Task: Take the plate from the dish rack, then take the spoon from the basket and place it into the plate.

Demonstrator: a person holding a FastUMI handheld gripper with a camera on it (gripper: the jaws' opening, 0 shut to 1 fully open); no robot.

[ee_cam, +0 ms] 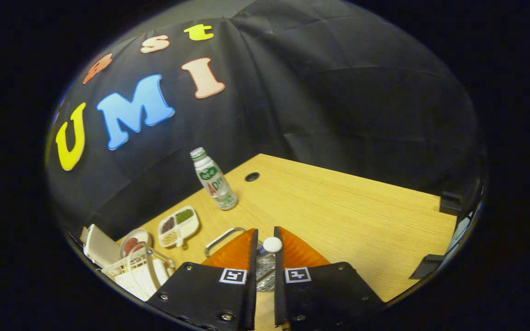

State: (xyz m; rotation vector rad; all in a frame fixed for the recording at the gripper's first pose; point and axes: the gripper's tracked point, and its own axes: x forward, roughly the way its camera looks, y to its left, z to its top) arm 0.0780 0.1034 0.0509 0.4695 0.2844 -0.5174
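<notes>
And here's the gripper [266, 230], low in the middle of the picture. Its fingers are drawn in to a narrow slot and clamped on what looks like the perforated silver metal spoon with a white rounded end [265, 269]. That spoon sits right between the fingers, lifted over the pale wood-grain table [348, 216].

Where's it headed? Look to the lower left: a small round plate with a reddish centre [134, 241] stands just behind the white wire dish rack [141, 272]. I can't tell whether it rests in the rack or on the table beside it.

The risks, as I judge them:
- Smooth metal in a two-sided pinch could swivel or slide out on a quick swing.
- The plate is small and crowded. The rack's thin wires are touching or nearly touching it, and a white divided tray of beans and grains [178, 225] lies just beside it. A loose release could send the spoon skating off the glazed surface or snag it in the wire.
- The tall white plastic bottle with a green label [214, 180] stands upright beyond the fingers, and a wide sweep could topple it.
- A curved silver metal handle [221, 239] arcs just left of the fingers, so it could catch one of them.
</notes>
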